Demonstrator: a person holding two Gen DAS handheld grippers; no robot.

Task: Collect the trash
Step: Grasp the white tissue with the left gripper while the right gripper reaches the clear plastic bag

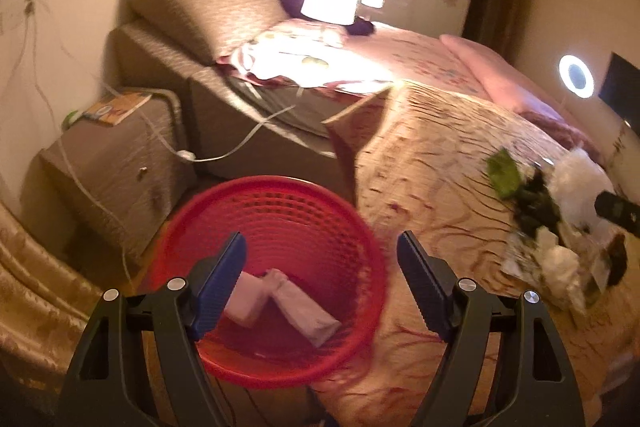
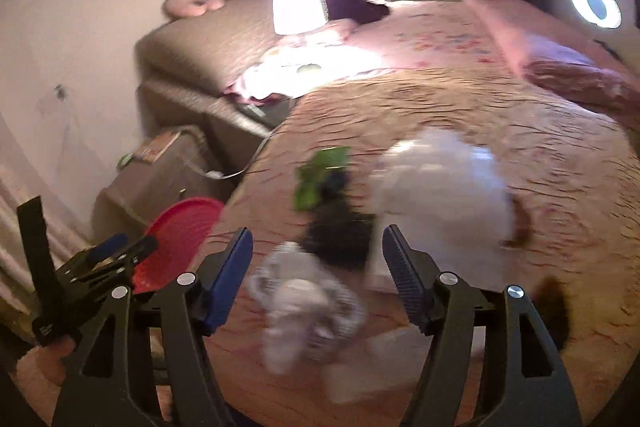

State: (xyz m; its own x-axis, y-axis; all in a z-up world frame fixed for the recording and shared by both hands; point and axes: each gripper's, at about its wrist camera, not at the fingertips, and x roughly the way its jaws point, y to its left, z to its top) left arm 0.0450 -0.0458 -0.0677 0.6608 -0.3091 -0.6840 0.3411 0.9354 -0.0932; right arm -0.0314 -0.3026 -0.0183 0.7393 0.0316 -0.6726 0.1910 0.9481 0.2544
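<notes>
Our left gripper (image 1: 320, 255) gapes wide and empty above the round red plastic mesh basket (image 1: 276, 211), where two white paper wads (image 1: 280, 301) lie. Our right gripper (image 2: 316, 247) stands half open, gripping nothing, over blurred crumpled white wrappers (image 2: 308, 311) on the beige quilted bedspread (image 2: 500, 131); green scrap (image 2: 320, 175) at twelve o'clock.

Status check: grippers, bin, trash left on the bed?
Both grippers, left and right, open, empty. Two white scraps in red bin. Trash pile on bed. Nothing blocking.
</notes>
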